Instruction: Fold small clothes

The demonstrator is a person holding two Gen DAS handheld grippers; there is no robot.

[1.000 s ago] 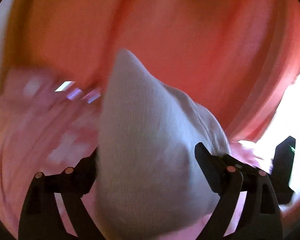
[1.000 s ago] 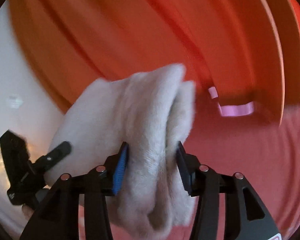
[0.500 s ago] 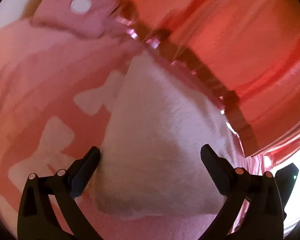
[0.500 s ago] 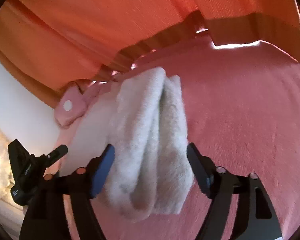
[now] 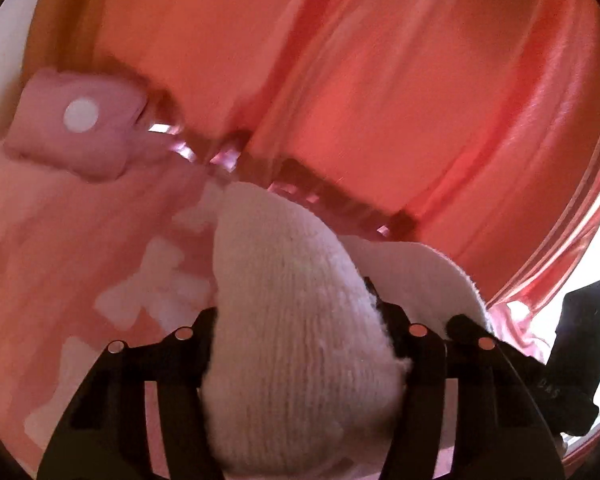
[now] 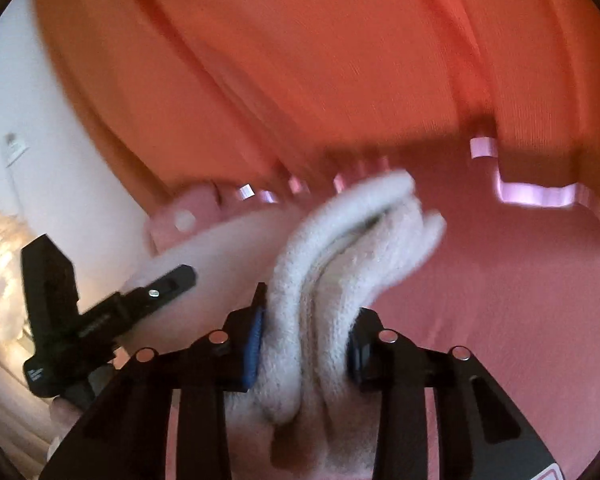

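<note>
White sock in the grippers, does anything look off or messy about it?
Slightly. In the right gripper the white sock is bunched into uneven layers with ends splayed apart, not a flat fold. The left gripper also clamps it.

The left gripper (image 5: 300,332) was clamped on a white knitted sock (image 5: 295,320), its black fingers (image 5: 203,328) pressed into the fabric on both sides. The right gripper (image 6: 306,332) pinched the same sock's folded layers between blue-padded fingers (image 6: 253,344), close beside the left.
</note>
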